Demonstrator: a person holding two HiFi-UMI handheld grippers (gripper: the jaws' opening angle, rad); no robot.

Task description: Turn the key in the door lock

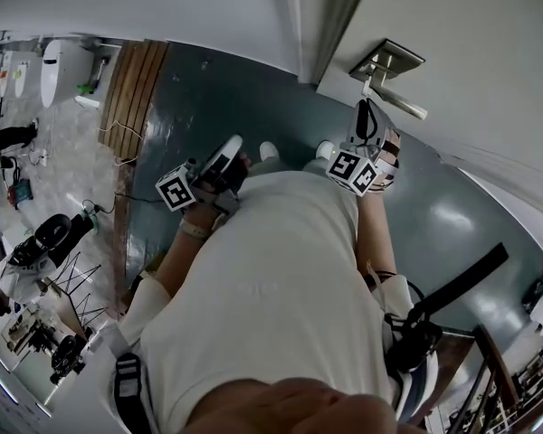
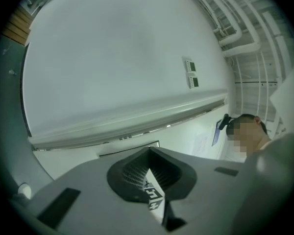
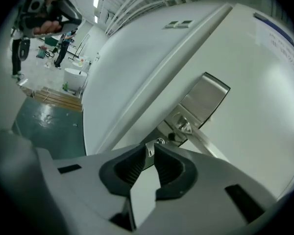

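Observation:
The white door (image 1: 489, 52) fills the upper right of the head view, with its steel lock plate (image 1: 387, 61) and lever handle (image 1: 403, 107). My right gripper (image 1: 366, 120) sits just under the handle. In the right gripper view its jaws (image 3: 151, 148) are shut on the small silver key (image 3: 149, 150), whose tip meets the lock cylinder (image 3: 160, 141) below the plate (image 3: 203, 97). My left gripper (image 1: 224, 161) hangs away from the door, over the floor. Its jaws (image 2: 148, 151) are shut with nothing between them and face a white wall.
The door frame edge (image 3: 152, 82) runs left of the lock. On the dark green floor (image 1: 226, 98) lie wooden boards (image 1: 131, 84) and white fixtures (image 1: 59, 66), with tripods and gear (image 1: 45, 242) at the left. Another person (image 2: 250, 136) stands at the right of the left gripper view.

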